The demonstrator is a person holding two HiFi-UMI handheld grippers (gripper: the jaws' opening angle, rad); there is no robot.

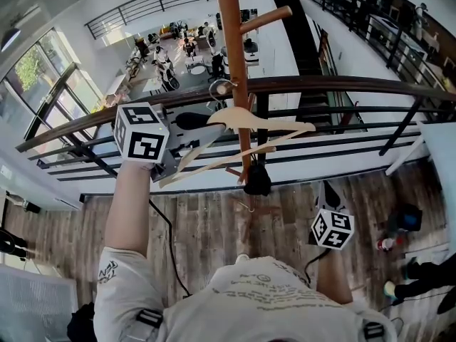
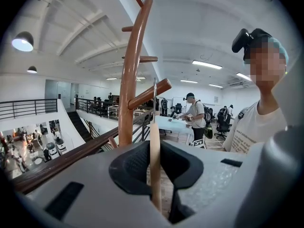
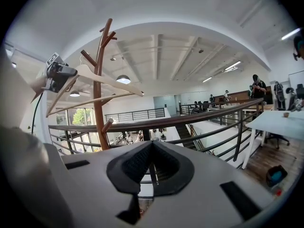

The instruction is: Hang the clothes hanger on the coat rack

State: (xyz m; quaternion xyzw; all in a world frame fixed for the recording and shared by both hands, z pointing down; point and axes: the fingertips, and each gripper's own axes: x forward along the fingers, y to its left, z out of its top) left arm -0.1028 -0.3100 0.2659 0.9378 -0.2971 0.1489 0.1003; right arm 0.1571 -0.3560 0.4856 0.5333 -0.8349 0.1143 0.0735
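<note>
The wooden clothes hanger (image 1: 251,131) is held up beside the brown coat rack pole (image 1: 233,55). My left gripper (image 1: 173,164) is shut on the hanger's left arm, under its marker cube. In the left gripper view the hanger (image 2: 155,151) runs edge-on between the pads, and its metal hook (image 2: 154,96) rises right beside a slanting peg (image 2: 151,94). I cannot tell whether the hook rests on that peg. My right gripper (image 3: 150,148) is low and to the right, shut with nothing in it. From there the raised hanger (image 3: 107,82) and rack (image 3: 99,84) show at the left.
A dark handrail (image 1: 342,85) runs behind the rack, with a drop to a lower floor beyond it. The white desk (image 3: 280,122) stands to the right. A person (image 2: 254,122) stands close on the right in the left gripper view. Bags (image 1: 406,219) lie on the wooden floor.
</note>
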